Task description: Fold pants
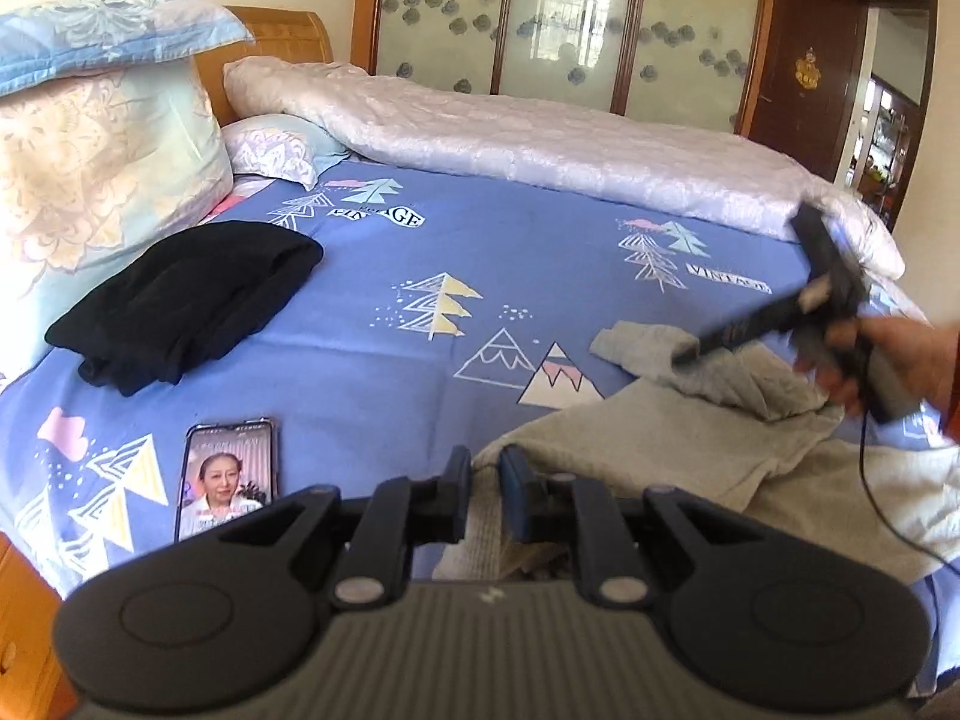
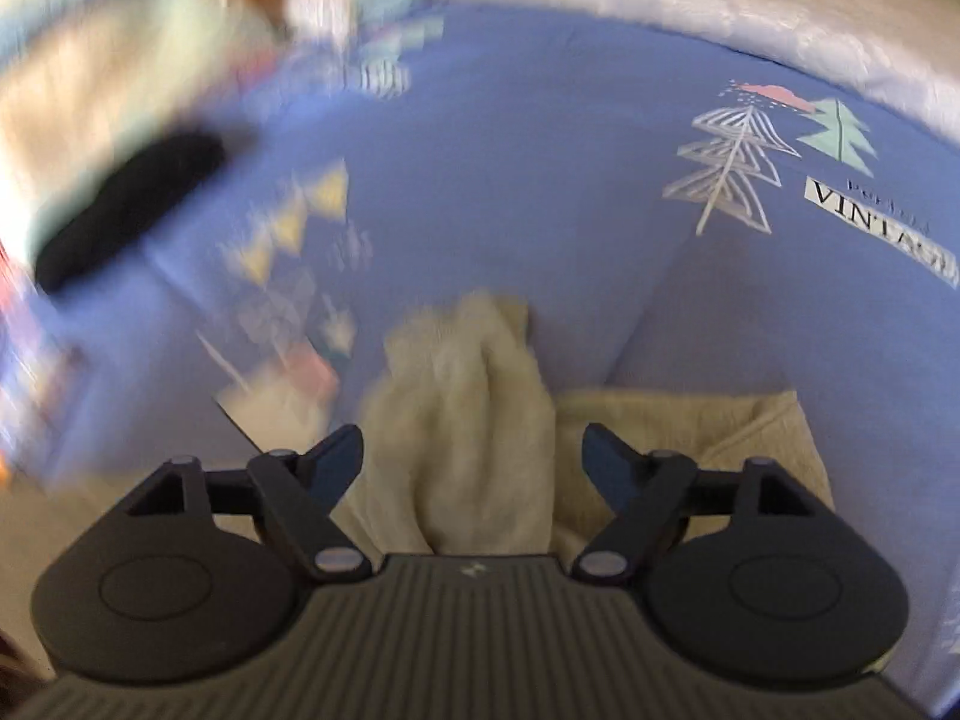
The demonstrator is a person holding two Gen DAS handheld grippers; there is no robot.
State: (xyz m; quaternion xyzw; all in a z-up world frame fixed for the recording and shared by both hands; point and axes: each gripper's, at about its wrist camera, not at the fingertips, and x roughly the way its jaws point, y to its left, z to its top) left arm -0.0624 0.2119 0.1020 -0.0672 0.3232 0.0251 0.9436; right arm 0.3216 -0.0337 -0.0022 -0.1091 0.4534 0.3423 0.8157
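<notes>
Blue bed sheet (image 1: 540, 252); left gripper (image 1: 485, 468) clamping grey pants (image 1: 630, 438), phone (image 1: 228, 477) left-view only, right gripper (image 2: 474, 456) released.

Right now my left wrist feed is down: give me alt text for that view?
The left claw is nearly closed at the near edge of crumpled grey pants on a blue patterned bed sheet. The right claw reaches over the pants' far end. A phone and folded black clothes lie to the left.
</notes>
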